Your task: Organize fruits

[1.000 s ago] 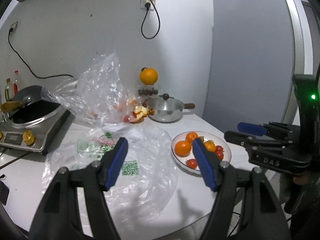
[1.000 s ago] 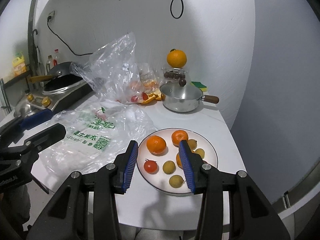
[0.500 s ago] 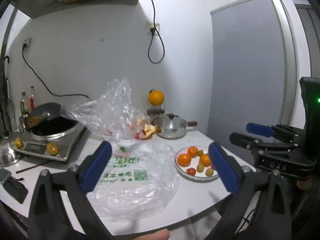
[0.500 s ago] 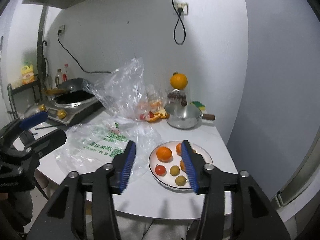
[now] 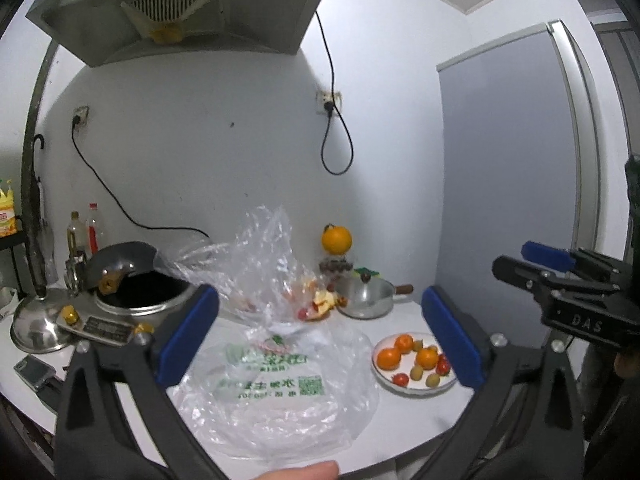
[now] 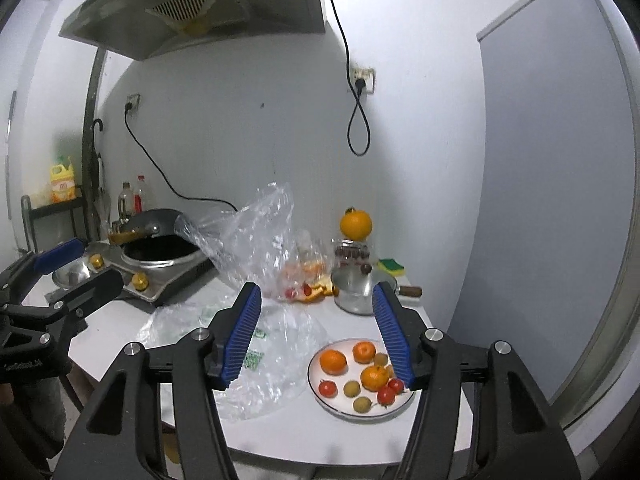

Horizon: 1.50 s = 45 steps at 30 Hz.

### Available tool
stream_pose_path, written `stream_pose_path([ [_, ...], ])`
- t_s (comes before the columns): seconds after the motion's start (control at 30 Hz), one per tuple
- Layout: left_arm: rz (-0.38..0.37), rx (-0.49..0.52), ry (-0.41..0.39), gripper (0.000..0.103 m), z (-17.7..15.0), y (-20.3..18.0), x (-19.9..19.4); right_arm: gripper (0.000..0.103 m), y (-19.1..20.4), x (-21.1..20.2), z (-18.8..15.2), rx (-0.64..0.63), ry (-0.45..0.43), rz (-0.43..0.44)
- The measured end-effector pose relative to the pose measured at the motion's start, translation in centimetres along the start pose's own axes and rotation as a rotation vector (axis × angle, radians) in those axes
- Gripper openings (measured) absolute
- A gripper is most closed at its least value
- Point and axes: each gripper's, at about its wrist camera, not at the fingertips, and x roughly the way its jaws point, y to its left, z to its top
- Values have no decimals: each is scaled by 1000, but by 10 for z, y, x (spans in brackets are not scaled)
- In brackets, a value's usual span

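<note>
three oranges [image 6: 333,361] among small red and green fruits on white plate [image 6: 405,401], left gripper [image 5: 320,336] and right gripper [image 6: 318,338] both spread, empty

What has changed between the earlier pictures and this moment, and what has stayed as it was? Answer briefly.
Both grippers have pulled back and up from the table, so more of the room shows. The left gripper and the right gripper have just been opening, with nothing between their pads; neither took hold of anything. The plate of fruit, the plastic bags and the pot lie as before.
</note>
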Motion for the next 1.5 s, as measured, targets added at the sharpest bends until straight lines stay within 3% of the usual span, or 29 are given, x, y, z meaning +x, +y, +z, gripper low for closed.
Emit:
stream_pose_path([
  [0.53, 43, 27, -48, 102, 29, -3, -14, 61, 8, -21, 21, -16, -95, 19],
  [1.5, 48, 52, -42, 102, 25, -14, -13, 62, 6, -16, 13, 0, -81, 22],
])
